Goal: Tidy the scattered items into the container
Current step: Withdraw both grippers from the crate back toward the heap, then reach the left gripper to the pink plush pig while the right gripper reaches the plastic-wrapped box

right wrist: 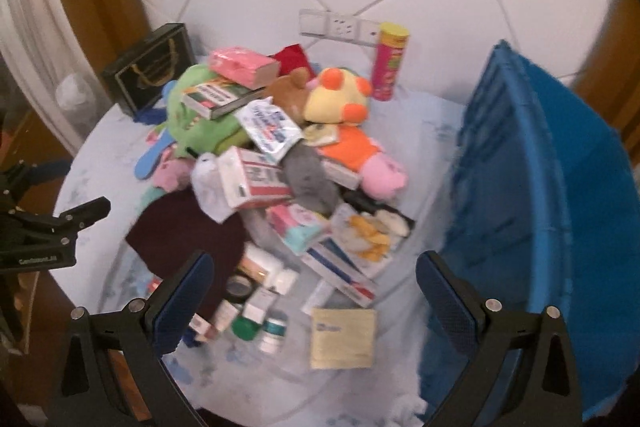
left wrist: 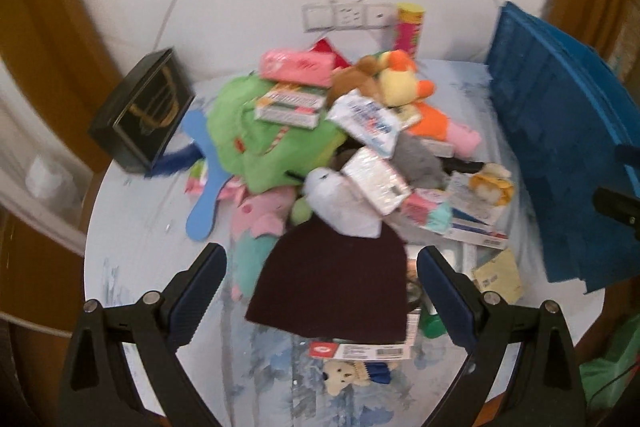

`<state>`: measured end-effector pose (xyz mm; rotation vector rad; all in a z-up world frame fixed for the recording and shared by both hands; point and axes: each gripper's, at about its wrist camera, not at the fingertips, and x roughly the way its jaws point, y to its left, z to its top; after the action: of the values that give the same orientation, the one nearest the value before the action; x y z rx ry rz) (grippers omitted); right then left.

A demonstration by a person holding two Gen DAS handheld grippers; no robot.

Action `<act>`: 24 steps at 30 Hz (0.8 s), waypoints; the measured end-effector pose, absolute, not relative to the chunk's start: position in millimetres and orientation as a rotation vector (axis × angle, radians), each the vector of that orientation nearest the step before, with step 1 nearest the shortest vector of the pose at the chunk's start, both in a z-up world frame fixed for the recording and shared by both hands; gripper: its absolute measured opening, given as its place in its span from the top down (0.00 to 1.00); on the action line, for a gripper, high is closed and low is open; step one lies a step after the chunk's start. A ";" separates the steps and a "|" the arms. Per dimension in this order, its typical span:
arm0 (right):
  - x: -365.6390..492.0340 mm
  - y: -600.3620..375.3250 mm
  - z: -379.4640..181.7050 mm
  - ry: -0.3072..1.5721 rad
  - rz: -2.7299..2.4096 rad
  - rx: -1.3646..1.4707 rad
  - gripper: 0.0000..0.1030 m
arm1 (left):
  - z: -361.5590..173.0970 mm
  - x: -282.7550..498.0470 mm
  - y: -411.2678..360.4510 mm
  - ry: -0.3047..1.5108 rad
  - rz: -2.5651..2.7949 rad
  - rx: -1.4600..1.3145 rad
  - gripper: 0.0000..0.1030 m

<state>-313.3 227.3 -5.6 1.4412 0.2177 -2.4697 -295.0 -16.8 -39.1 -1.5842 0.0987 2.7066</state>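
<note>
**Both grippers spread over a heaped bench, blue container at the right**

Left gripper held wide apart, nothing pinched, hovering low over a dark maroon knit hat at the near edge of the pile. Right gripper likewise spread and empty, poised above small bottles and jars and a pale yellow packet lying flat on the bench.

Scattered items heaped in the middle of the bench, none in the container: a green plush under a striped box and a pink box; a yellow-and-orange plush leaning across the far side of the heap, pink foot toward the container; a white plush just beyond the hat, touching it; a pink-and-teal plush beside the hat on its left; a blue paddle-shaped piece sticking out at the left of the heap. A small bear figure lying apart, nearest the left wrist camera, below a flat red-and-white carton.

Blue container standing at the right edge of the bench, ribbed wall facing the heap; interior mostly out of sight, possibly empty, too blurred to tell. Black gift bag upright at the far left, and a tall yellow-lidded pink can upright at the back near the wall sockets, well apart from the heap's near edge.
</note>
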 end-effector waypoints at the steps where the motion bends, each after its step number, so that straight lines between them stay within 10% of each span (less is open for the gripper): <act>1: -317.2 224.1 -11.4 0.210 -2.452 1.450 0.00 | -44.7 -295.5 -21.7 0.093 2.708 -1.609 0.06; 24: -370.8 161.5 -126.4 0.127 -2.389 1.589 0.00 | -154.3 -330.8 -141.9 -0.021 2.698 -1.815 0.05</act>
<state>-370.8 161.5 -126.4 1.5889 0.1274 -2.3886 -330.8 -141.9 -154.3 -1.8148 -0.0213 2.6985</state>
